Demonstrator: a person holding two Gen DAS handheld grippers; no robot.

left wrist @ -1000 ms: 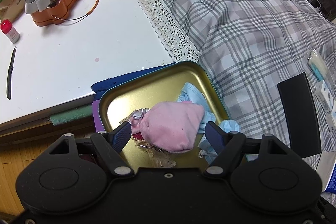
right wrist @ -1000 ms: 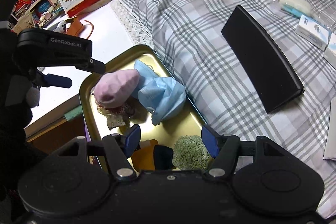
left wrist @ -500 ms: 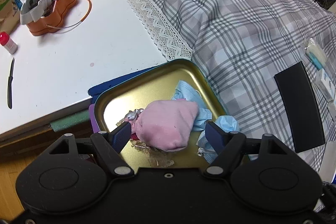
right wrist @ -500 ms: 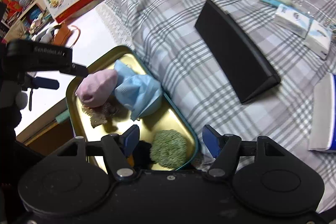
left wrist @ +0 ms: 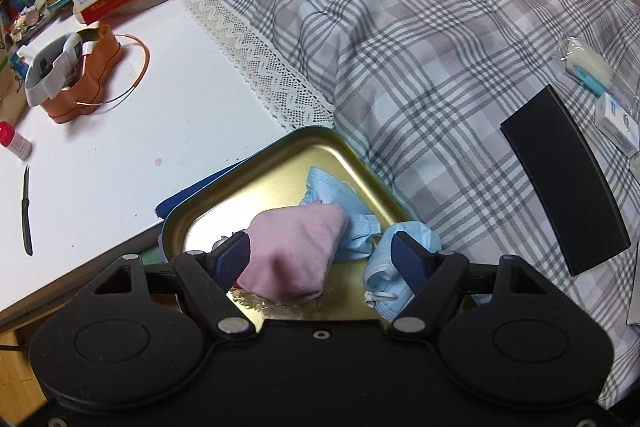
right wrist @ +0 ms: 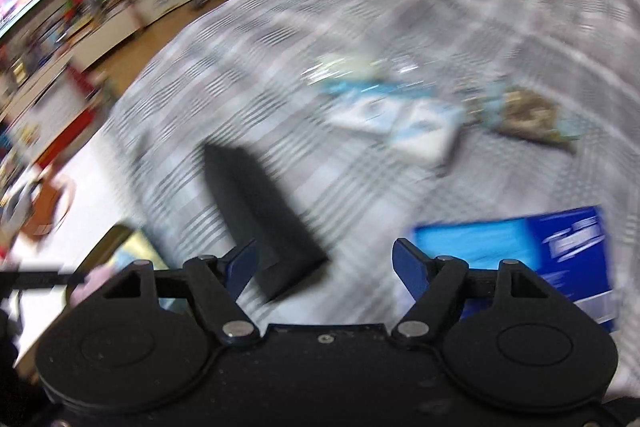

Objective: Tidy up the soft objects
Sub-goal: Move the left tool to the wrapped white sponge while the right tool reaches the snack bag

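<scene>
Left gripper point(left wrist: 322, 259) hangs open over the tray point(left wrist: 256, 187), pink pouch point(left wrist: 296, 251) between unclosed jaws (likely staged for a grab). Right gripper point(right wrist: 324, 269) – empty, jaws opening – points over the plaid cloth point(right wrist: 360, 27), apparently seeking another item.

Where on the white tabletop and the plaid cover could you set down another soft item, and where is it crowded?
Free: the white tabletop between the orange tin, the knife and the lace edge; also the plaid cover between the lace and the black case. Crowded: the gold tray, with the pink pouch and blue masks, and the cover's edge beyond the case.
</scene>
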